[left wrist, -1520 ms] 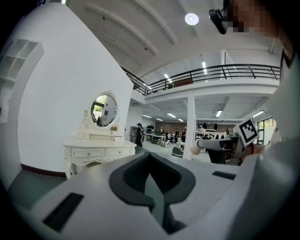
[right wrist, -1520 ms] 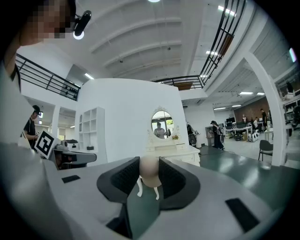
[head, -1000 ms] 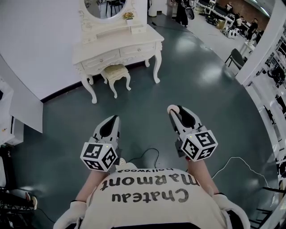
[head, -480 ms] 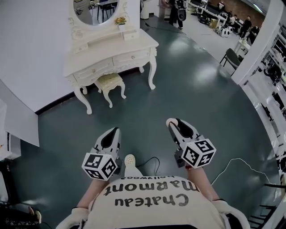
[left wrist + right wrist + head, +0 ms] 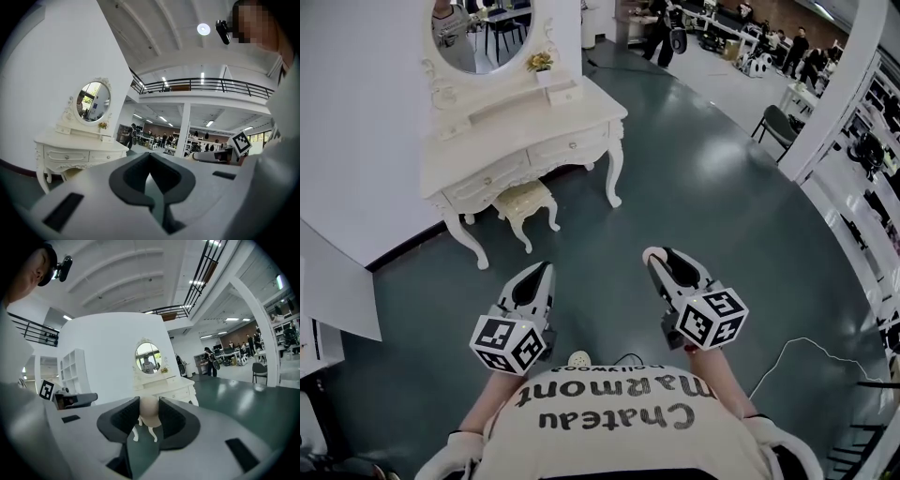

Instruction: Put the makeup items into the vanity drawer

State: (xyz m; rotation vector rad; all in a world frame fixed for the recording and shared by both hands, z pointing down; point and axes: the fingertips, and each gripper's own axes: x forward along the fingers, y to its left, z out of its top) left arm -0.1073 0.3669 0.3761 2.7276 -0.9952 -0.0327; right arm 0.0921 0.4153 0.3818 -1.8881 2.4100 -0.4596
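Step in hand, as I read it: the carry to the vanity (image 5: pixel 517 133), which sits in the upper left of the head view, well apart from both grippers at lower centre.

Right gripper (image 5: pixel 660 260): jaws partly closed, clamped on a beige egg-shaped sponge (image 5: pixel 654 253) at the tips. The right gripper view shows the pads pressing the sponge (image 5: pixel 149 411) on both sides, with the vanity straight behind it. That is the only makeup item visible.

Left gripper (image 5: pixel 538 272): jaws together at the tips, nothing between them. The left gripper view shows the same, with the vanity at left of frame.

Vanity: two front drawers (image 5: pixel 568 146), both look closed. A stool (image 5: pixel 528 199) is tucked under the middle. An oval mirror (image 5: pixel 483 33) stands on top, with a small box (image 5: pixel 563 92) on the tabletop. I can't tell whether more makeup lies there.

Task looks barely begun: item in hand, no drawer open.

Next move calls for:
- closing the gap to the vanity front, clear of the stool
- the free left gripper taking a drawer knob and pulling the drawer out
- the right gripper bringing the sponge over the open drawer and letting go

The sponge looks soft, so the grip should hold without more squeeze.
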